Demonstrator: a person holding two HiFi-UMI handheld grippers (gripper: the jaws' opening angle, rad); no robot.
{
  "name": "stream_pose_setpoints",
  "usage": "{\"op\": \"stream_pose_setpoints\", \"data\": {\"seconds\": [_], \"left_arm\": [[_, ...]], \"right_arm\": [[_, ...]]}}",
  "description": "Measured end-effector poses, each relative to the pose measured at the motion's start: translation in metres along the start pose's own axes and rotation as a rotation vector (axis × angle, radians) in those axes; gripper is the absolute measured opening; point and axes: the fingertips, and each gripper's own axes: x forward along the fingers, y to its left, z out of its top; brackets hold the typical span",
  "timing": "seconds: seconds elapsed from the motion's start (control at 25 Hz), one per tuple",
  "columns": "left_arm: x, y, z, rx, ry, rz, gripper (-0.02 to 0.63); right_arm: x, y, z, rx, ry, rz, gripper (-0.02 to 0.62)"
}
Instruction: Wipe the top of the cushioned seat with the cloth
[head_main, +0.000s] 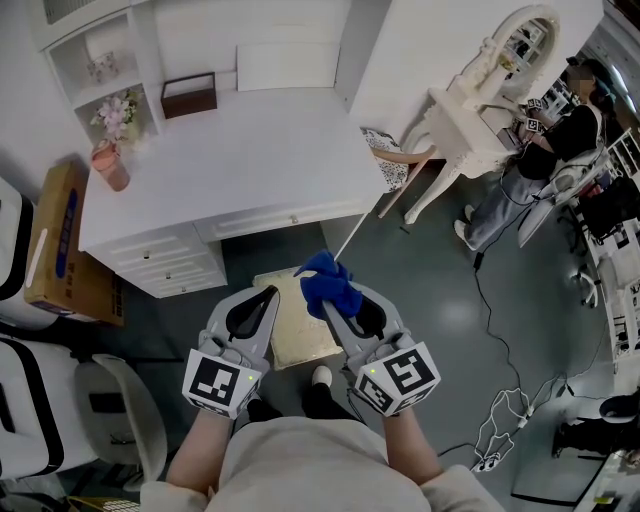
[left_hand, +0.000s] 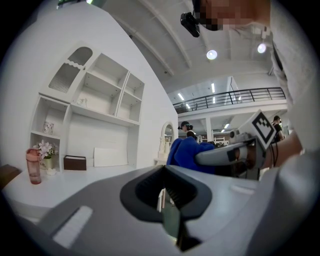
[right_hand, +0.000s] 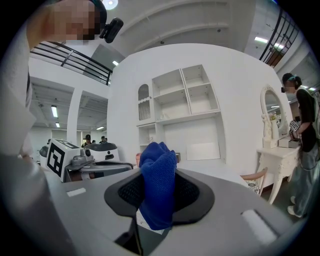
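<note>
While the seat (head_main: 295, 332) lies below, between both grippers, in the head view, the cloth (head_main: 328, 280) is held above it by the right gripper (head_main: 333, 300), near the bench (head_main: 230, 170). In the left gripper view, the left gripper (left_hand: 165, 172) has its jaws pressed together, empty. The right gripper view shows jaws pinching the bunched cloth. Wiping looks not yet begun; next, the cloth must come down onto the seat.
</note>
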Motion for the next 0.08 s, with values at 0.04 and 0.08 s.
{"op": "stream_pose_setpoints", "data": {"seconds": [0.04, 0.08], "left_arm": [[-0.0004, 0.0008, 0.0006, 0.000, -0.002, 0.001, 0.000], [-0.0008, 0.0016, 0.0012, 0.001, -0.004, 0.002, -0.001]], "right_arm": [[0.0005, 0.0009, 0.0002, 0.000, 0.002, 0.000, 0.132], [0.0011, 0.0018, 0.0003, -0.001, 0.004, 0.000, 0.132]]}}
